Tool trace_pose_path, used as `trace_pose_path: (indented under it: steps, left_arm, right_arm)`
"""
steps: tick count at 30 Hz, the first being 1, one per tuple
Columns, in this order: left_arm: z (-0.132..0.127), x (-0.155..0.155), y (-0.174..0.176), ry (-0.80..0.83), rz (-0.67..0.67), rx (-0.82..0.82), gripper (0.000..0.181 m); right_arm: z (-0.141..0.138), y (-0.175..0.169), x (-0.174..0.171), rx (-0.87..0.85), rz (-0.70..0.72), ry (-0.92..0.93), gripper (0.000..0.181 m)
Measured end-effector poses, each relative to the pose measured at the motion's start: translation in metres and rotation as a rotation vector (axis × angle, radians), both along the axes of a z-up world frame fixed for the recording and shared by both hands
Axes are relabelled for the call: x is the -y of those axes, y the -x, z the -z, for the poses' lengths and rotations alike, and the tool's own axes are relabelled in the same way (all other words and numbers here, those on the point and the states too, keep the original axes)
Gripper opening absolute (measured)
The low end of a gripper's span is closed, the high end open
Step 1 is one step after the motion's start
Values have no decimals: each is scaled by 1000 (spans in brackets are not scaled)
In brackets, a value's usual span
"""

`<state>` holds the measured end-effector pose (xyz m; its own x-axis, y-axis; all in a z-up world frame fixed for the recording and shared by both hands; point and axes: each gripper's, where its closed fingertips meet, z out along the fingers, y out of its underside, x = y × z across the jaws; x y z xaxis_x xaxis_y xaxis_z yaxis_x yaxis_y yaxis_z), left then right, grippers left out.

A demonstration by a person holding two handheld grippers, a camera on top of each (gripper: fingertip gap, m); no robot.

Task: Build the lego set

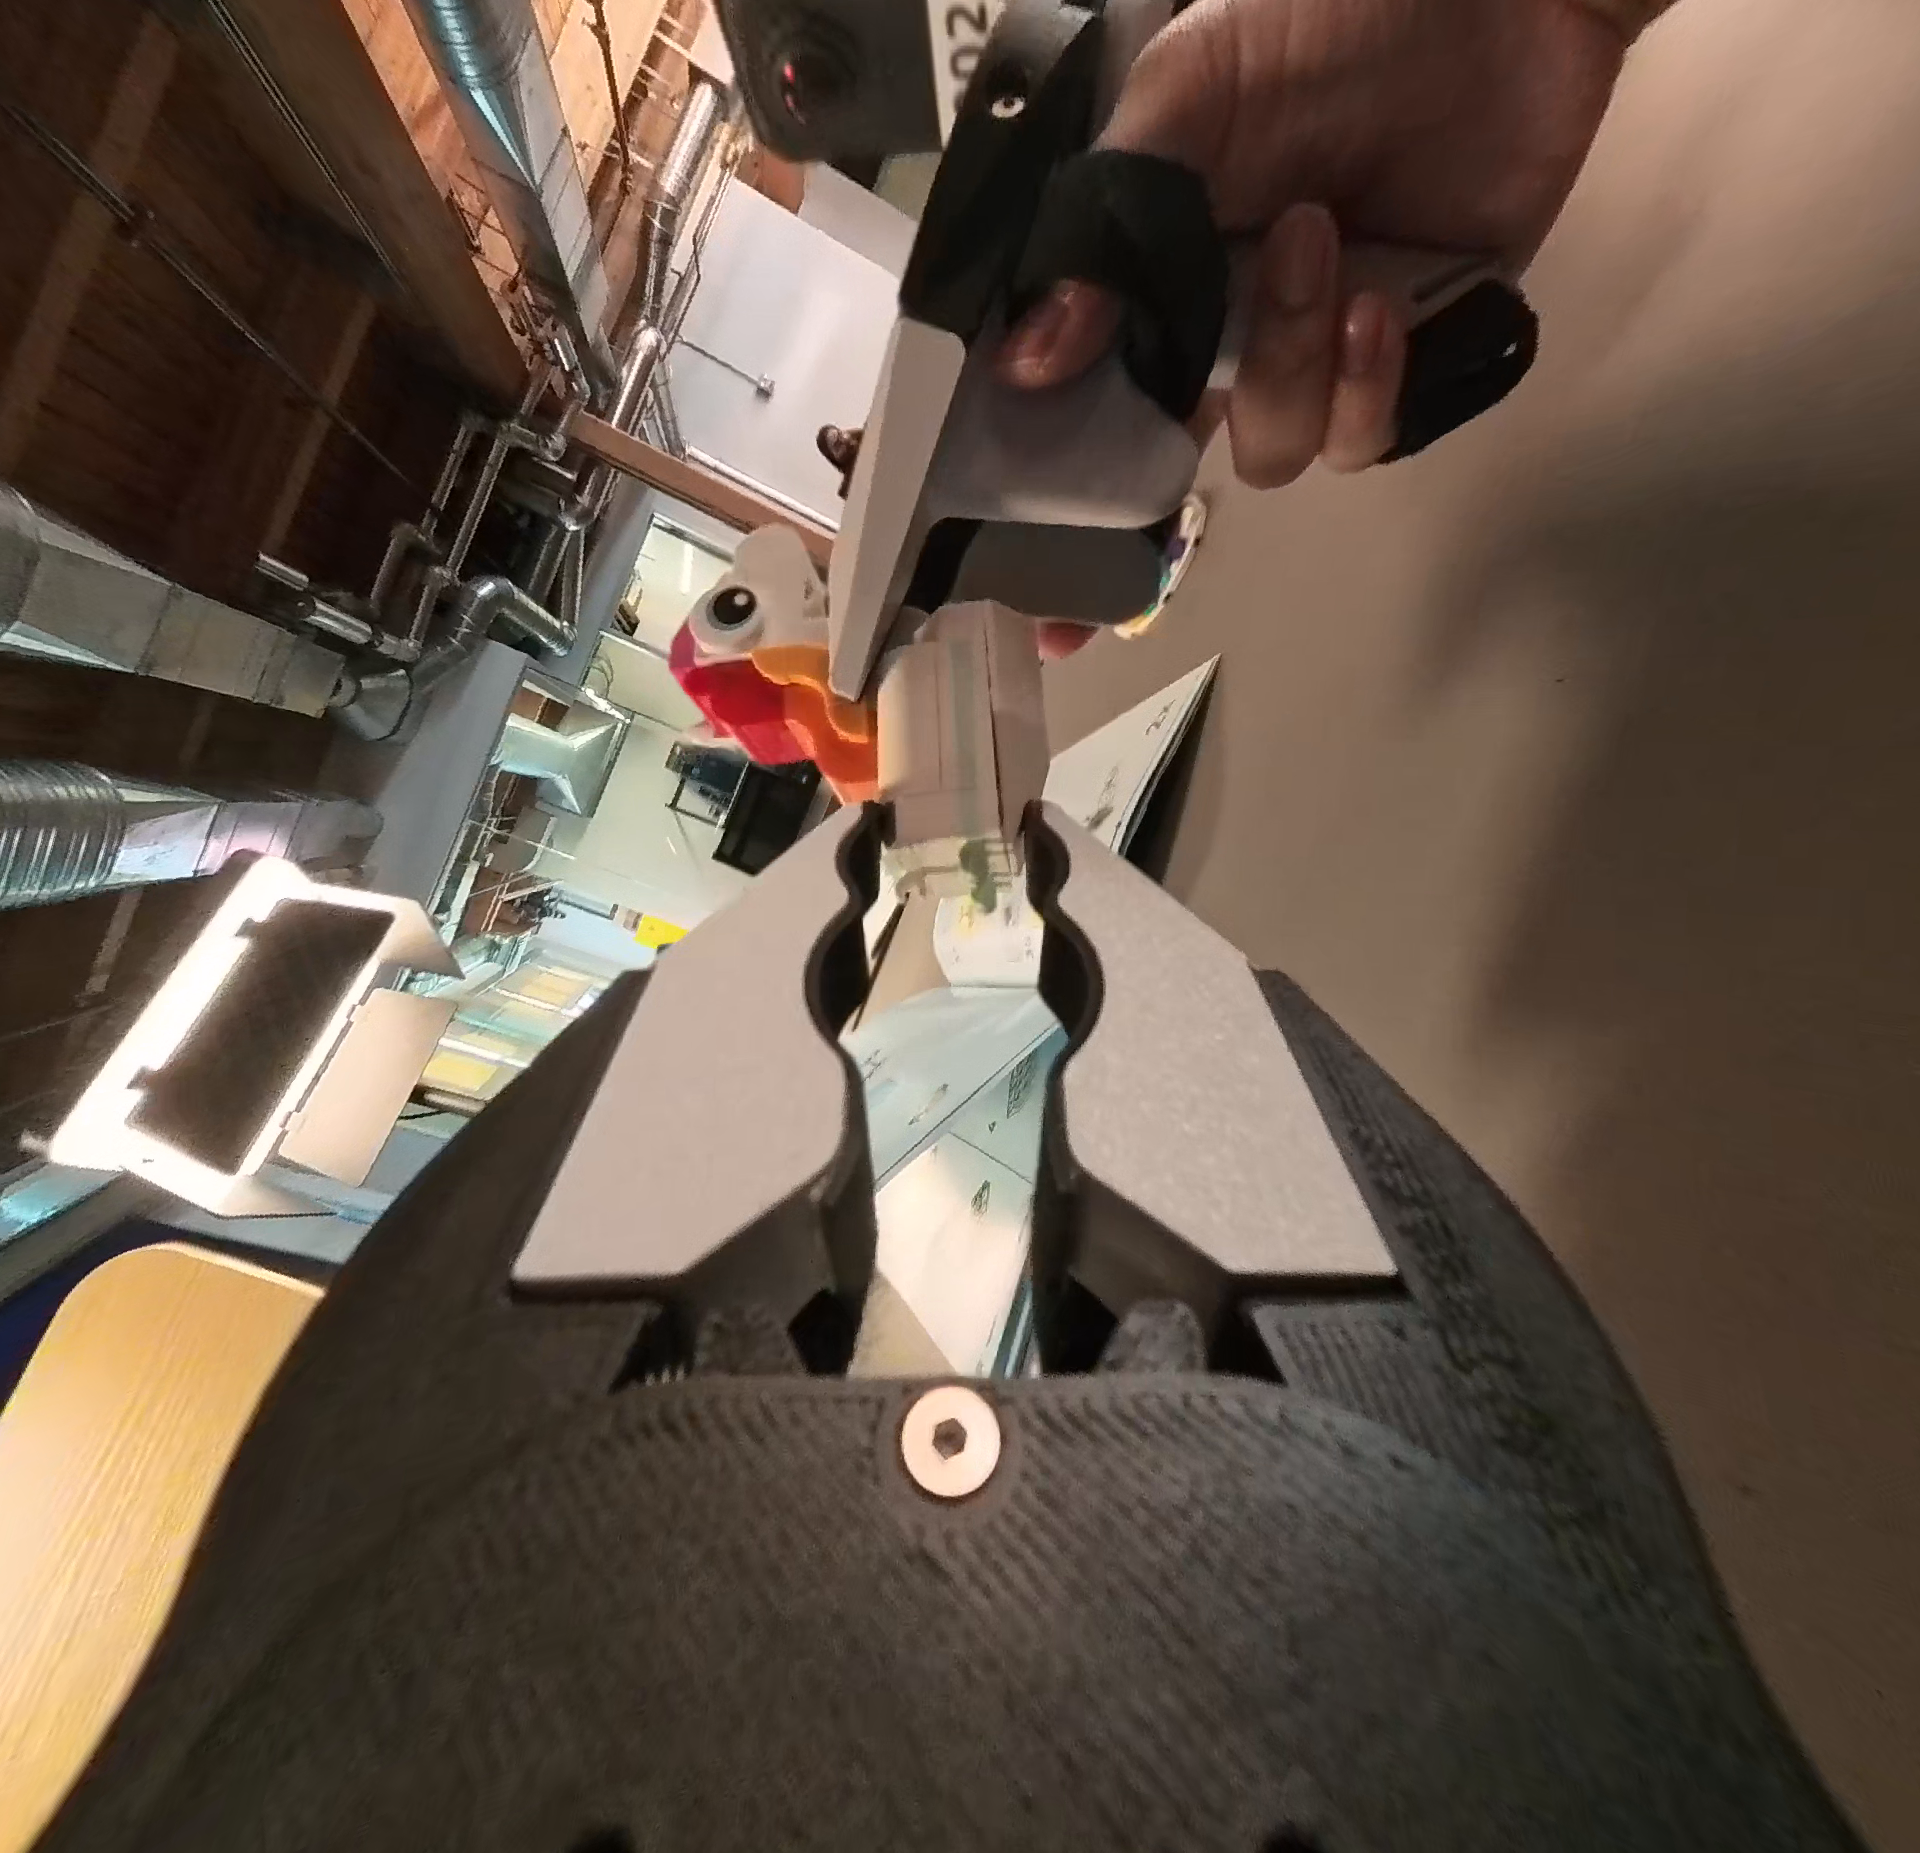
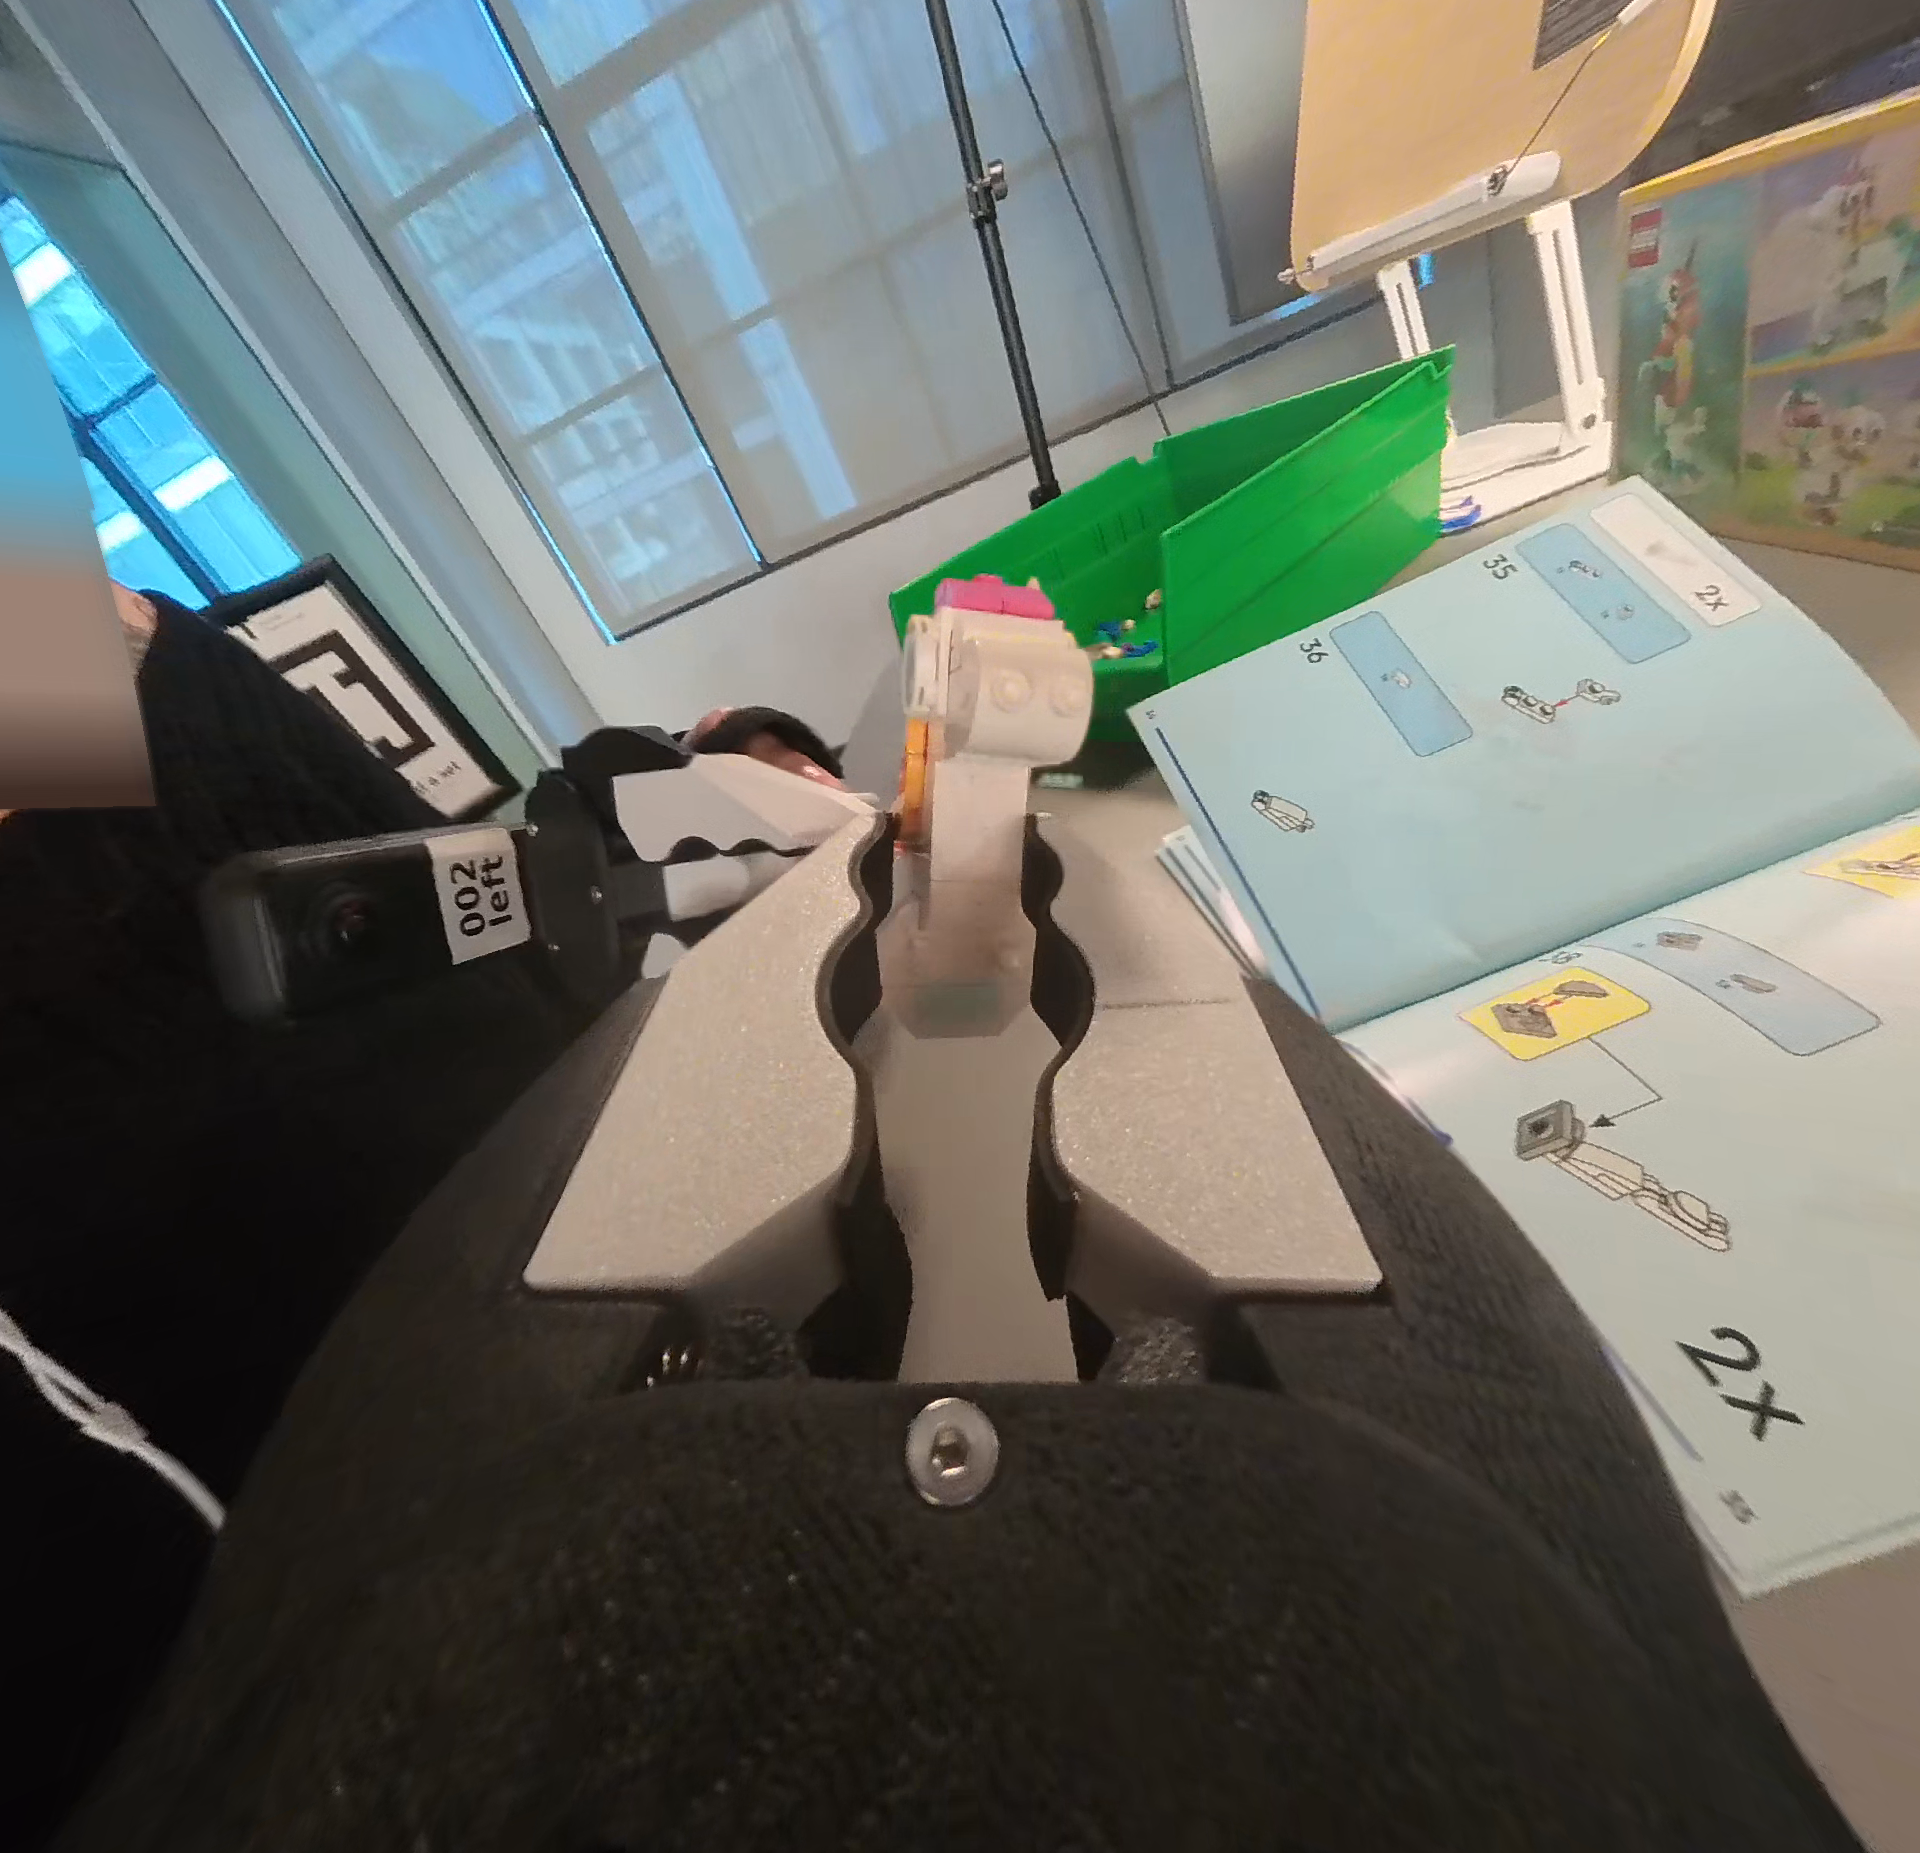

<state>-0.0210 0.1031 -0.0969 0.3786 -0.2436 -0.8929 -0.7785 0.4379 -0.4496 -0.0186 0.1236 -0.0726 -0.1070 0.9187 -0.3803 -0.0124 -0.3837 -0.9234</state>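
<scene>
A small lego model (image 1: 951, 733) is held in the air between both grippers: white body, orange and pink parts, and a big eye. My right gripper (image 2: 956, 847) is shut on its white neck (image 2: 961, 868); the studded white head (image 2: 1013, 707) and a pink part stick out past the fingertips. In the left wrist view the right gripper (image 1: 935, 650) comes in from above, held by a hand. My left gripper (image 1: 945, 827) grips the model's small white lower end between its fingertips. In the right wrist view the left gripper (image 2: 873, 827) reaches the model from the left.
An open instruction booklet (image 2: 1558, 868) lies on the grey table (image 1: 1558, 868) to the right. Behind it stand a green bin (image 2: 1299, 515) with loose pieces, the lego box (image 2: 1766, 349) and a white stand (image 2: 1558, 349) holding a sheet. A tripod pole (image 2: 997, 245) stands by the window. Left and right tips are no more than a few centimetres apart.
</scene>
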Motion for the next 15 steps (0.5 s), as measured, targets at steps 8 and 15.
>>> trace_pose_path:
  steps: [8, 15]
  left_arm:
    - [-23, 20, -8, -17, 164, 200, 36]
    - [-22, 9, -4, 51, 125, 273, 55]
  right_arm:
    - [-12, -1, 11, -151, -186, 326, 21]
    - [-10, 9, 17, -184, -242, 453, 21]
